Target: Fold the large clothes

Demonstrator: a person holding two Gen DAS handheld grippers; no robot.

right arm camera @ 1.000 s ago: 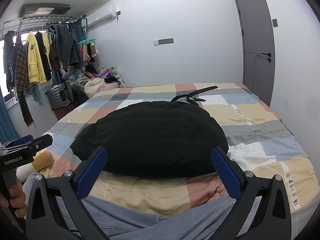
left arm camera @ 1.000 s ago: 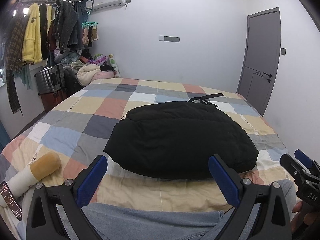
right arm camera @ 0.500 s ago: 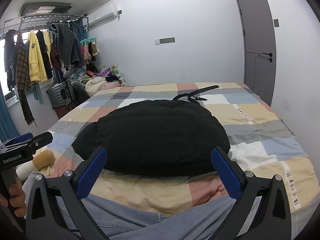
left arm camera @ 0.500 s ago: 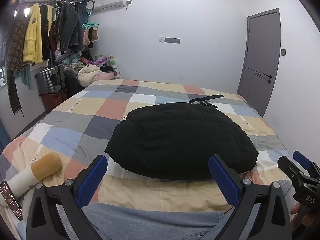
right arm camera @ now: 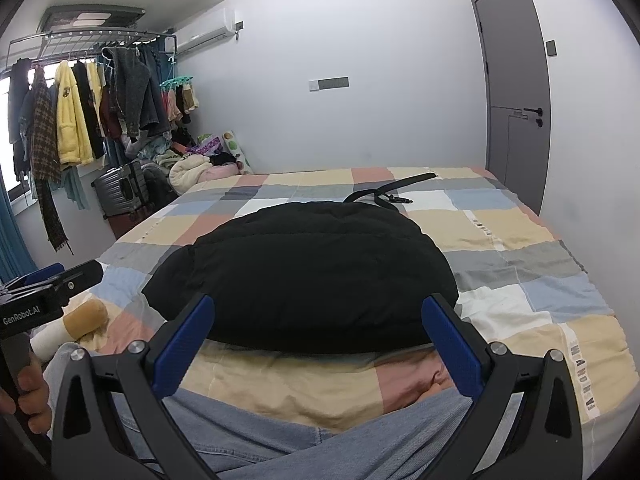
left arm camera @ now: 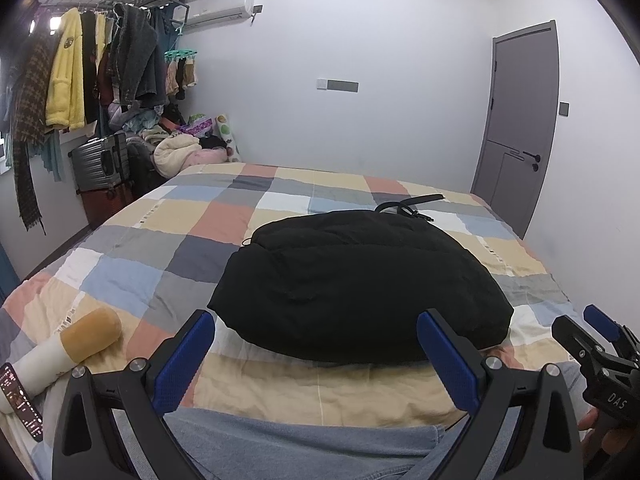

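A checked quilt covers the bed, a grey suitcase beside a grey door.

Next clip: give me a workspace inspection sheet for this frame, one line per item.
Surface: bed with a patchwork checked cover, lightly wrinkled.
Job's things: black padded coat lying bundled mid-bed, untouched.
Clutter: black belt beyond the coat; tan-and-white plush at the near left edge.
Grippers: left gripper open, empty, short of the coat; right gripper open, empty, likewise.
Cables: nothing seen.
Surroundings: hanging clothes rack, suitcase, clothes pile, grey door, wall air conditioner.
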